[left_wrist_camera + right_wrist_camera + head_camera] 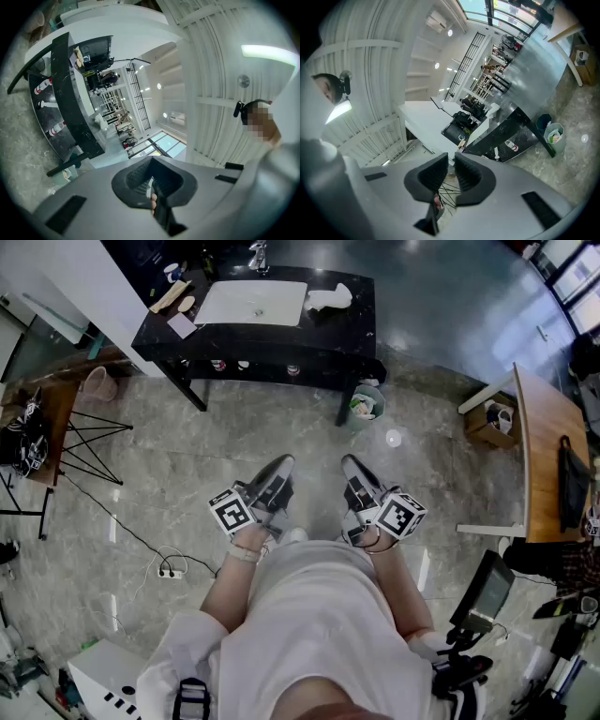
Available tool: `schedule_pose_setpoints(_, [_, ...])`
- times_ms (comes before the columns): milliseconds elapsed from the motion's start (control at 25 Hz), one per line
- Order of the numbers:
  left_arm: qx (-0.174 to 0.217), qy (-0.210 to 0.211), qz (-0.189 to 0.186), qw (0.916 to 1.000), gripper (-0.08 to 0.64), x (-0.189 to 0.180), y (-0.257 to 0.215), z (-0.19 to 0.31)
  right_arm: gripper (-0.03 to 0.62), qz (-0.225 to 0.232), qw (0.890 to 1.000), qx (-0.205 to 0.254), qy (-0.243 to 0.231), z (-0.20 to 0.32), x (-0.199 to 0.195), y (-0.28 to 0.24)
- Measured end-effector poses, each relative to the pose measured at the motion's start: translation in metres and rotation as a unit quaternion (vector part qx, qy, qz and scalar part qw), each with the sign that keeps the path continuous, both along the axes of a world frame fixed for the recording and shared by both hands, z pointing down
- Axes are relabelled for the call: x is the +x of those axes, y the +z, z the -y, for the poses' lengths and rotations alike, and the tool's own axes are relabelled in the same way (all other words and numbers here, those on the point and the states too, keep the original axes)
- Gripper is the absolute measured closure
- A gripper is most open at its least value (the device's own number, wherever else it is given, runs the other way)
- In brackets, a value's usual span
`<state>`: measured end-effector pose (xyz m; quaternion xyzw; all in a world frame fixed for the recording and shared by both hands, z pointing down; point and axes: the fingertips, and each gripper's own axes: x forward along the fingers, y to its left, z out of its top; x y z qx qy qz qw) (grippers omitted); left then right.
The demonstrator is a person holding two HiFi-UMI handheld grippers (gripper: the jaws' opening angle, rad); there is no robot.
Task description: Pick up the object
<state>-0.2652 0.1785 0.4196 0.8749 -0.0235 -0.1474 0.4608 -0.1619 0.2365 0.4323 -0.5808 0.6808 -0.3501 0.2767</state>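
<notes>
"Head view: have you picked anything up?"

"Not yet. My left gripper [283, 466] and right gripper [352, 466] are clenched and empty, far from the black counter [349, 326]. The object may lie there; I can't tell."

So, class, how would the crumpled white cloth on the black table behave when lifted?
Probably floppy: the cloth lies in soft folds, so it should sag. Likely light, being loosely bunched; with no hard edges, unlikely to roll.
</notes>
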Motion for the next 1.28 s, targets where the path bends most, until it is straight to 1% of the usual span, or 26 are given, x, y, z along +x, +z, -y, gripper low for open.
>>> schedule_pose_setpoints(320, [-0.003,-0.017,-0.001,0.9999,0.554,-0.033,0.001,0.020,0.535,-0.003,1.000,-0.007,-0.007,0.016,-0.023,0.002])
schedule_pose_setpoints(480, [-0.007,-0.023,0.002,0.9997,0.554,-0.038,0.007,0.023,0.534,-0.008,1.000,-0.008,-0.019,0.024,-0.029,0.007])
schedule_pose_setpoints(680, [-0.015,-0.044,0.011,0.9989,0.554,-0.042,0.015,0.030,0.534,0.004,0.999,-0.014,-0.033,0.037,-0.027,0.014])
schedule_pose_setpoints(840, [-0.020,-0.072,0.018,0.9971,0.554,-0.045,0.024,0.045,0.534,0.006,0.998,-0.010,-0.054,0.059,-0.022,0.018])
schedule_pose_setpoints(960, [-0.024,-0.099,0.024,0.9945,0.554,-0.045,0.030,0.060,0.534,0.010,0.997,-0.016,-0.076,0.079,-0.018,0.025])
schedule_pose_setpoints(1120, [-0.032,-0.133,0.031,0.9901,0.554,-0.033,0.034,0.077,0.534,0.017,0.994,-0.025,-0.106,0.108,-0.001,0.031])
schedule_pose_setpoints(1280, [-0.050,-0.171,0.035,0.9834,0.554,-0.021,0.041,0.096,0.534,0.025,0.990,-0.033,-0.135,0.137,0.020,0.042])
